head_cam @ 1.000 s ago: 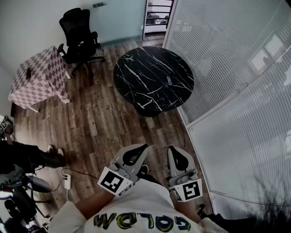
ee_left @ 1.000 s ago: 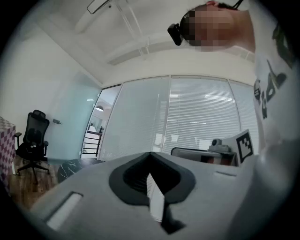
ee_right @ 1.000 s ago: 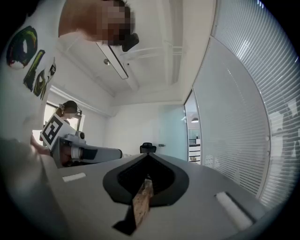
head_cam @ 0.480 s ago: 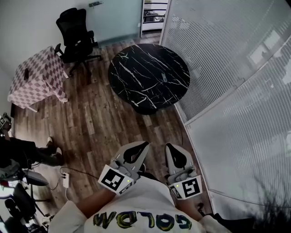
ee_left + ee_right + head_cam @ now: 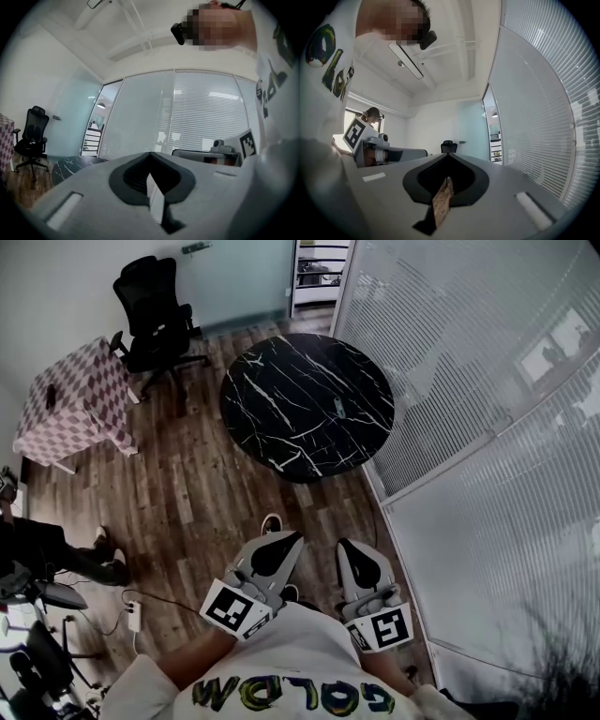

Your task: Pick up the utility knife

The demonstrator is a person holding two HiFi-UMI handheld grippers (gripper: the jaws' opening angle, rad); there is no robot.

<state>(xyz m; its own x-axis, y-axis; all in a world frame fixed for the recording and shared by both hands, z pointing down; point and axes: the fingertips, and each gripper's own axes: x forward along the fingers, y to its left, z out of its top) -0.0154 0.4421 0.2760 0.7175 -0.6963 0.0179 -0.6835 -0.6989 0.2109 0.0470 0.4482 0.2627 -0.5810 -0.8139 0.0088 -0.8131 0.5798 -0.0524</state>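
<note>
The knife lies right of centre on the table, well ahead of both grippers. It seems to point away from them. The right gripper is nearer than the left gripper. Both jaws are clenched on nothing.

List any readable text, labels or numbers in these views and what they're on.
"GOLD", likely, upside down and partly cut off: shirt print.
Left marker cube, right marker cube: square code patterns, no words.
Small grey object on the black table: too small to read.
</note>
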